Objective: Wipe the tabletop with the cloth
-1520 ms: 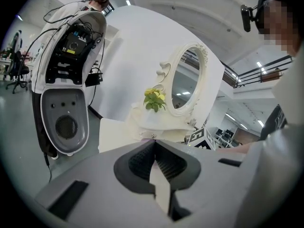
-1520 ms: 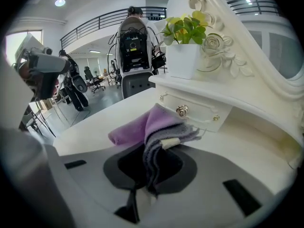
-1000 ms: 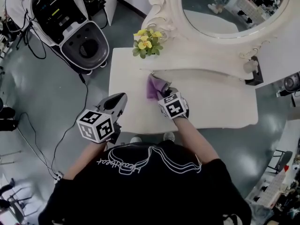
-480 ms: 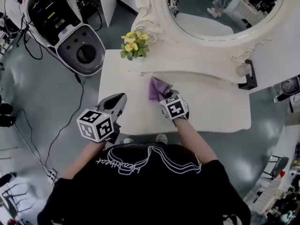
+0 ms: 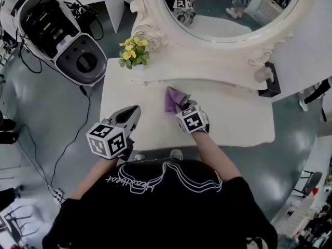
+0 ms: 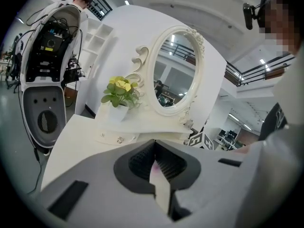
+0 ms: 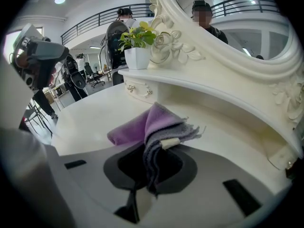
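A purple cloth (image 5: 173, 99) lies bunched on the white tabletop (image 5: 228, 113) just below the mirror's shelf. My right gripper (image 5: 181, 107) is shut on the cloth's near end; in the right gripper view the folded cloth (image 7: 152, 127) runs back between the jaws and rests on the tabletop (image 7: 95, 118). My left gripper (image 5: 130, 114) hovers over the table's front left edge, apart from the cloth. Its jaws (image 6: 154, 163) are closed together with nothing held.
An ornate oval mirror (image 5: 228, 9) on a raised shelf lines the table's far side. A potted yellow flower (image 5: 132, 51) stands at the shelf's left end. A large white machine (image 5: 57, 30) with cables sits on the floor to the left. A dark box (image 5: 270, 84) sits at the far right.
The head view has shifted, so the table and mirror sit further left and lower in frame. Both grippers hold nearly the same places; the cloth stays pinched in the right one.
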A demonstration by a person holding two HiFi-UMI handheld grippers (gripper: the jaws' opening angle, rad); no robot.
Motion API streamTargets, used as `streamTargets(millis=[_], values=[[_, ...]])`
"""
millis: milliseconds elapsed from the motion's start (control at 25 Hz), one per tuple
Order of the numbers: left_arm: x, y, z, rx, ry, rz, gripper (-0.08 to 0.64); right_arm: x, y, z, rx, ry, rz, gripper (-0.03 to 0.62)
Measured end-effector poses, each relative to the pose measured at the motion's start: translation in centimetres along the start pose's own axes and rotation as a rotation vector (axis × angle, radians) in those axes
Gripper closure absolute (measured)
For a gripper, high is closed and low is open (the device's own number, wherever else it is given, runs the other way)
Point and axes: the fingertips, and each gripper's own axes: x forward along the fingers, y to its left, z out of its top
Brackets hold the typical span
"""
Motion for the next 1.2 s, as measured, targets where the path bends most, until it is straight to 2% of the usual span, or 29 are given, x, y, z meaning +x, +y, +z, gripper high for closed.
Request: streamTargets(millis=[280,560,840,1200], values=[[1.1,-0.6,-0.5,0.011,0.037,0.02,0.555,-0.9,-1.7,-1.0,0.008,0.0,-0.006,0.54],[1.8,-1.6,-0.8,0.017,0.028,0.023,0.555,-2.2,-2.4,-2.2,0.018,0.011,0.003,0.54],[4.3,-3.8,-1.6,0.026,0.043,0.011,0.555,-3.3,-5.1,-4.0,0.023,-0.016,-0.004,0.54],[6.9,-6.9,-2.2,0.038,0.053,-0.003,0.555,-5.3,-8.5,-6.4,0.023,0.001,-0.015,0.54]])
